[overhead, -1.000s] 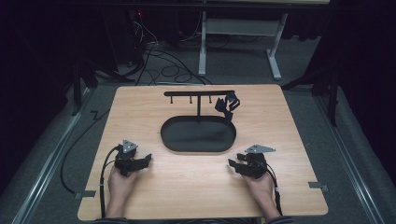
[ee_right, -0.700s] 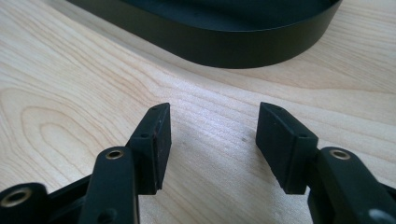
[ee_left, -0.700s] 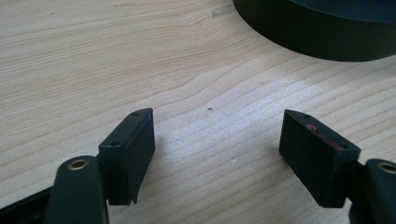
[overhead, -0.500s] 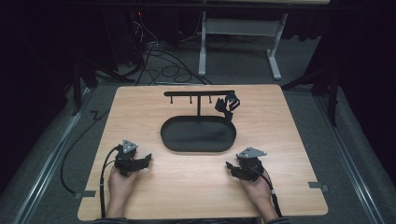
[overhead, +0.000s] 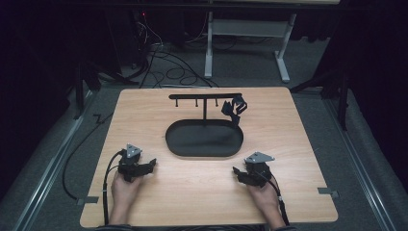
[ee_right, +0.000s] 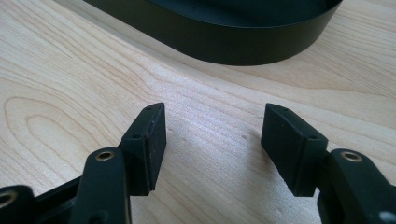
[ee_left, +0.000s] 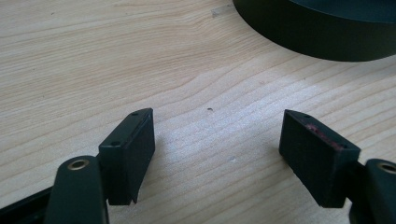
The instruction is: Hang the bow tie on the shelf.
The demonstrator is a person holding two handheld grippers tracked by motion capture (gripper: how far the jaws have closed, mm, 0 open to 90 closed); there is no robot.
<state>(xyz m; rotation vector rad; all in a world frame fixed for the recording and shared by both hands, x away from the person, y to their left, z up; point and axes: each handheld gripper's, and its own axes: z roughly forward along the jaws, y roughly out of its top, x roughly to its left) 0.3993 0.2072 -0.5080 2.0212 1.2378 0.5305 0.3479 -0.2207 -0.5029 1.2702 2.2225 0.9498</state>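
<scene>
Tray: we see the black oval tray (overhead: 204, 139) mid-tabletop (overhead: 298, 144), at 12 o'clock from both tongs.
Change: our right tongs (overhead: 236, 172) have just been opening, nothing between them; they drew slightly back toward 6 o'clock.
Left tongs (overhead: 153, 163): spread, empty, unmoved.
Around: hook stand (overhead: 205, 97) with a black tangle (overhead: 234, 109) at 1 o'clock.

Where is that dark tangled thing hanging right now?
In the high view the dark tangled thing hangs from the right end of the black rack, at the table's far side, just behind the oval black tray.
</scene>
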